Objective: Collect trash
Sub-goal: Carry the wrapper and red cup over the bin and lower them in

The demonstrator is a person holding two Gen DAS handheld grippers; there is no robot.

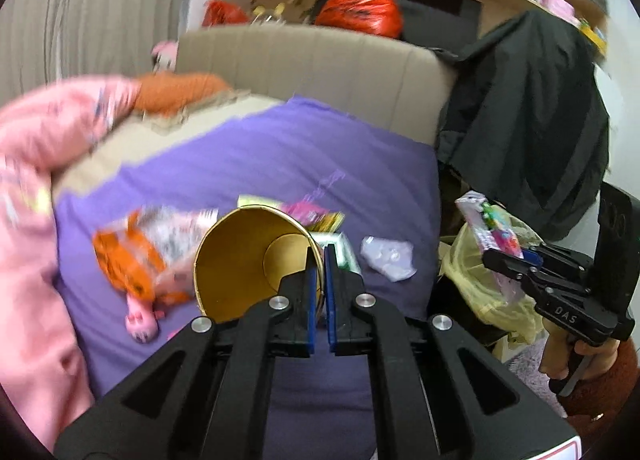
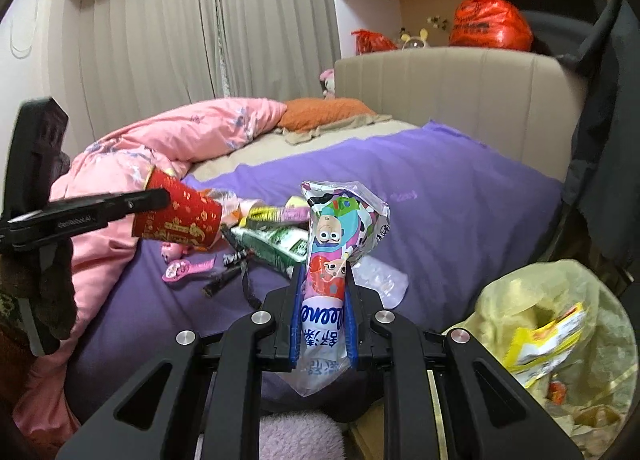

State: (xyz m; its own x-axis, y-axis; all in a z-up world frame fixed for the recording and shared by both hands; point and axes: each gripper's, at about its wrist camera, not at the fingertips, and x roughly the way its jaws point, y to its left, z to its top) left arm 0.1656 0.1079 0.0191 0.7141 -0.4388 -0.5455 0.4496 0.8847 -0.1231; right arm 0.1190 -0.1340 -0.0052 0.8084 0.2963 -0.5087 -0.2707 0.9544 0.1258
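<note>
Trash scattered across purple bedspread (image 2: 460, 195), part of it already lifted off. Red-and-gold paper cup (image 1: 248, 260) pinched by its rim in left gripper (image 1: 319, 284), jaws pressed nearly together on the thin wall, mouth tipped toward the lens, raised clear of the bed. Cartoon-printed tissue packet (image 2: 336, 256) clamped upright in right gripper (image 2: 324, 324), pads squeezing the soft plastic at its middle. Yellow translucent trash bag (image 2: 560, 324) sagging open at near right, beside the bed edge, with yellow wrapper (image 2: 548, 336) inside. Remaining on the spread: orange snack bag (image 1: 136, 256), green-and-white packet (image 2: 280, 248), crumpled clear plastic (image 1: 388, 260), pink pig-shaped toy (image 2: 188, 270), dark strap (image 2: 244, 280).

Likely trouble from here, as judgement only:
- Cup held by a thin rim alone, so prone to pivoting or slipping free during a swing toward the bag; any leftover liquid apt to spill onto bedding, though interior looks dry.
- Packet slick and compressible, so prone to sliding out under a loose squeeze.
- Bag mouth limp and partly collapsed, so a drop from too far left likely to miss onto the floor.
- Both grippers heading for one opening, so a collision possible.
- Pink toy at risk of being mistaken for rubbish.
</note>
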